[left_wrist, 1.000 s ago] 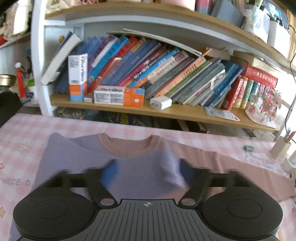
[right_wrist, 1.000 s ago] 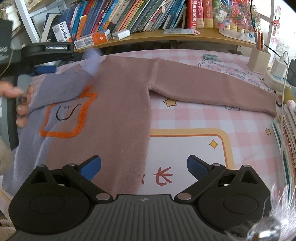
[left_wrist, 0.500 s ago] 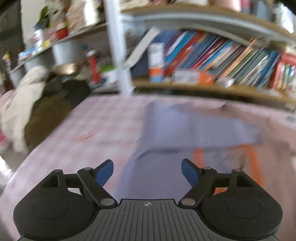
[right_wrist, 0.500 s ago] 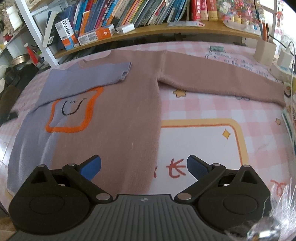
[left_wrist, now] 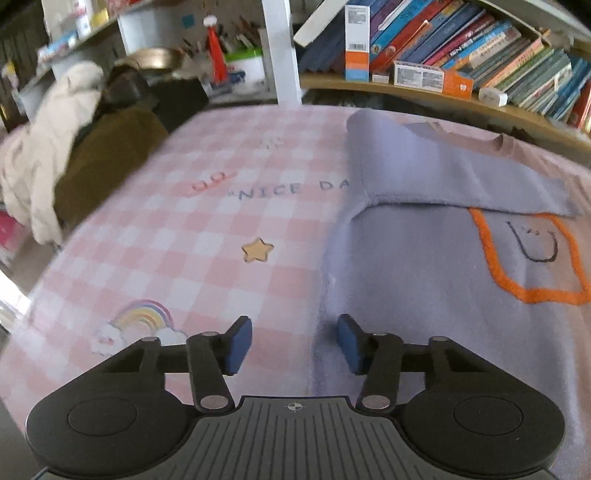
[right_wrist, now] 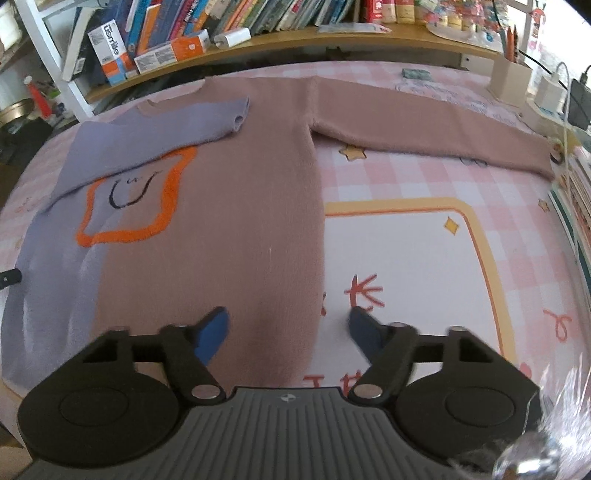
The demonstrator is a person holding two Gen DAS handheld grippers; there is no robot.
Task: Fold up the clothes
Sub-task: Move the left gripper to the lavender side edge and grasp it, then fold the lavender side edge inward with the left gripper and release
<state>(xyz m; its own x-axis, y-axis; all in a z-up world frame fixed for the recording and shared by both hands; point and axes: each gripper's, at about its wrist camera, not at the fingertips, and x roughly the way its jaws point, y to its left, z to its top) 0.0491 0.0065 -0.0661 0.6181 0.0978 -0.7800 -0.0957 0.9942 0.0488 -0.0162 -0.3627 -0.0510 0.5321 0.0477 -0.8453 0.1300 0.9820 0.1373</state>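
Note:
A two-tone sweater (right_wrist: 236, 206), lilac on its left half and dusty pink on its right, lies flat on the pink checked table cover (right_wrist: 424, 240). An orange outline with a smiley (right_wrist: 129, 199) is on its chest. The lilac sleeve (right_wrist: 166, 129) is folded across the chest; it also shows in the left wrist view (left_wrist: 461, 177). The pink sleeve (right_wrist: 424, 125) lies stretched out to the right. My left gripper (left_wrist: 293, 345) is open and empty over the sweater's lower left edge (left_wrist: 325, 295). My right gripper (right_wrist: 288, 332) is open and empty over the sweater's lower right hem.
A bookshelf (right_wrist: 258, 33) with books and boxes runs along the table's far side. A pen holder (right_wrist: 511, 81) and chargers (right_wrist: 550, 96) stand at the far right. A pile of coats (left_wrist: 55, 155) lies beyond the table's left edge.
My left gripper let go of the lilac sleeve, now folded over the chest, and swung back left to the sweater's lower left edge. My right gripper's fingers have closed in a little.

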